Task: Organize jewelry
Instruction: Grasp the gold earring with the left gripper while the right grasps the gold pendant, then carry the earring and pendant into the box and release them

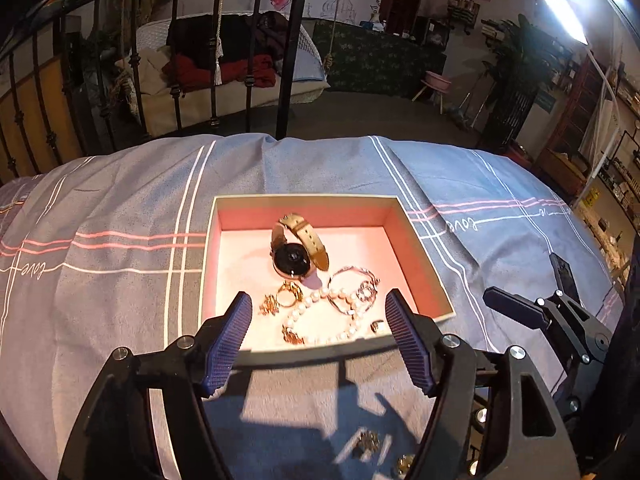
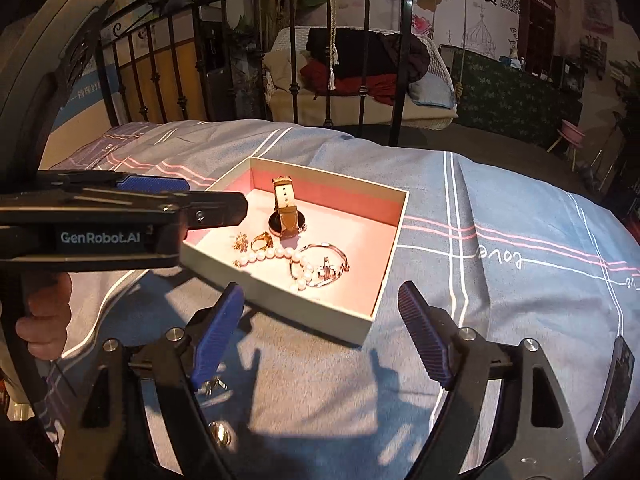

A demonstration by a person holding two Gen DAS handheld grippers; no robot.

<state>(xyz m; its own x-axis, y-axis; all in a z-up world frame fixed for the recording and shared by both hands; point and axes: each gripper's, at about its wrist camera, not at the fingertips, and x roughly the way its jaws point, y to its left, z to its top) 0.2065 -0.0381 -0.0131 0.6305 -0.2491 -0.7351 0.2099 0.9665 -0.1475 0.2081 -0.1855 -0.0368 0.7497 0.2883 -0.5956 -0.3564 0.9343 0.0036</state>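
Observation:
A shallow box [image 1: 304, 199] [image 2: 394, 240] with a pink inside lies on the bed. In it are a watch [image 1: 294, 258] [image 2: 286, 212] with a tan strap, a pearl bracelet [image 1: 320, 300] [image 2: 276, 255], gold rings [image 1: 288, 294] [image 2: 262, 241], a gold brooch [image 1: 270, 304] [image 2: 241, 242] and a silver bangle [image 1: 354, 284] [image 2: 320, 266]. My left gripper [image 1: 318, 306] is open and empty over the box's near edge. My right gripper [image 2: 320, 294] is open and empty just short of the box. Loose small jewelry pieces [image 1: 368, 440] [image 2: 220, 434] lie on the cover near me.
The bed has a blue-grey cover [image 1: 120, 280] [image 2: 500, 280] with pink and white stripes. A black iron bed frame [image 1: 288, 60] [image 2: 400, 60] stands behind. A dark phone [image 2: 614, 396] lies at the right. The other gripper shows at the right of the left wrist view [image 1: 560, 312] and at the left of the right wrist view [image 2: 120, 216].

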